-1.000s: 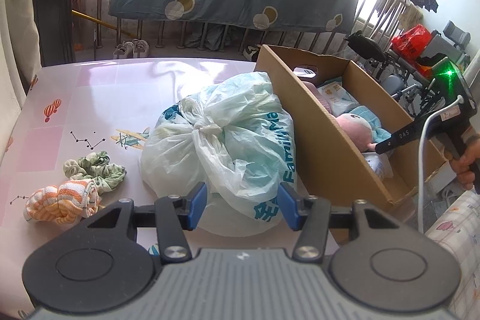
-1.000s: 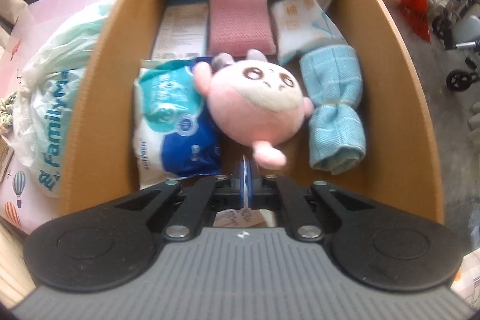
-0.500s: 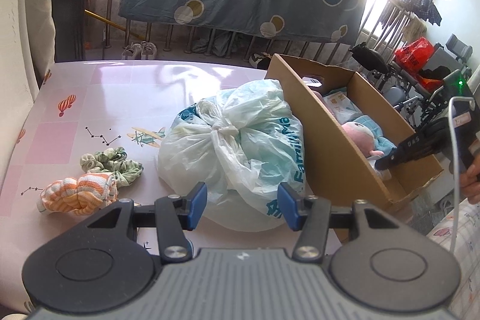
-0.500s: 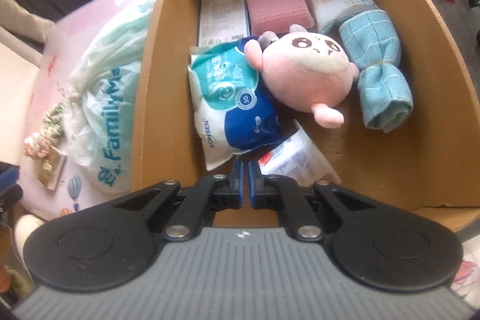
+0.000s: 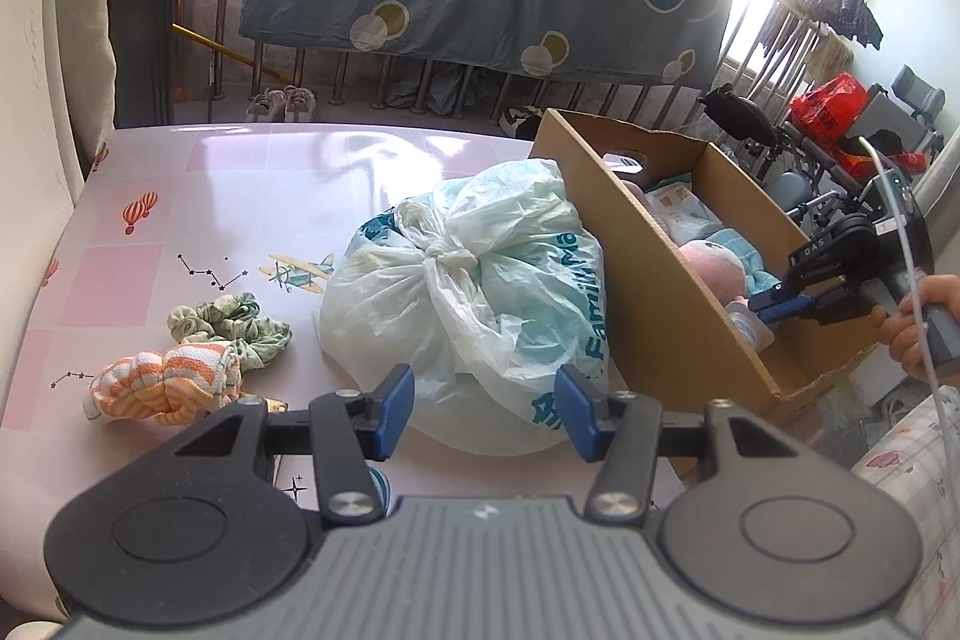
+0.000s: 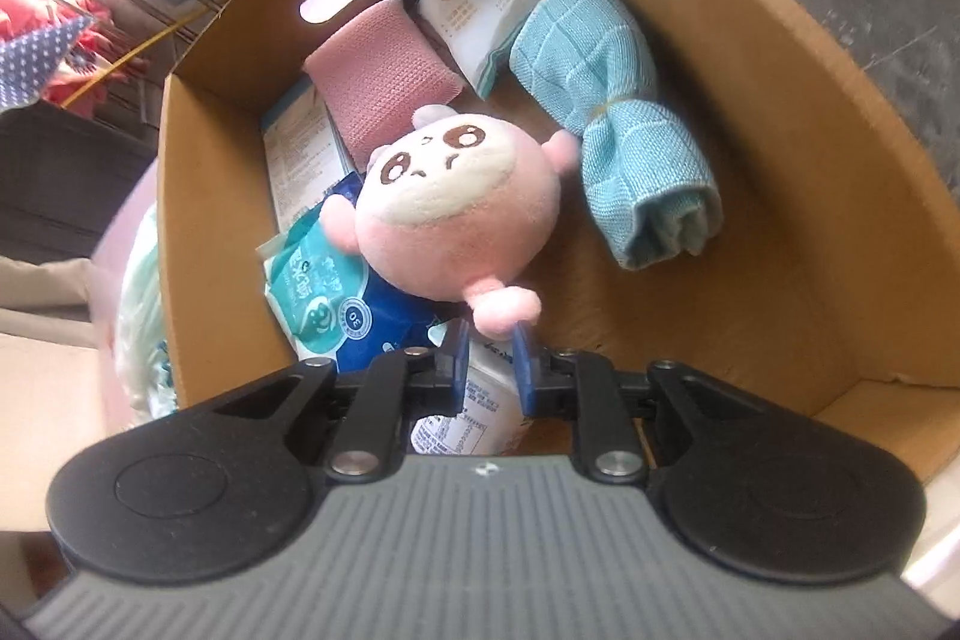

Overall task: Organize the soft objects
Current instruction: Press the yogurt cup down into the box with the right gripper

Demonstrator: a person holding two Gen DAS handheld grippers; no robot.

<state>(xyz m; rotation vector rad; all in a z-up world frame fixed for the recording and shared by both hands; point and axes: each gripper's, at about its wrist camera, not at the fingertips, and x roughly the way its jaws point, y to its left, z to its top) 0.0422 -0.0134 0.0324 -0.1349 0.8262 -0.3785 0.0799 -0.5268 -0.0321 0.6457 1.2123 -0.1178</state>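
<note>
My right gripper [image 6: 489, 364] points down into the cardboard box [image 6: 780, 112]. Its jaws are opening, with a narrow gap and no pad pressing on anything. A small white pack [image 6: 480, 400] lies just below the gap, and the pink plush toy [image 6: 456, 214] has its foot at the fingertips. The box also holds a rolled teal towel [image 6: 618, 112], a pink sponge cloth [image 6: 384, 82] and a blue-and-white tissue pack [image 6: 324, 304]. My left gripper [image 5: 486, 412] hangs open over the table, in front of a knotted white plastic bag [image 5: 474, 292].
A green scrunchie [image 5: 234, 328] and an orange-striped knotted cloth [image 5: 162, 379] lie on the pink tablecloth [image 5: 240, 196] left of the bag. The box [image 5: 636, 244] stands at the table's right edge, against the bag. A person's hand [image 5: 912, 328] holds the right gripper.
The right gripper rolled and shifted over the box, and its jaws went from shut to slightly apart. A small white pack now lies under it. The left gripper stayed put.
</note>
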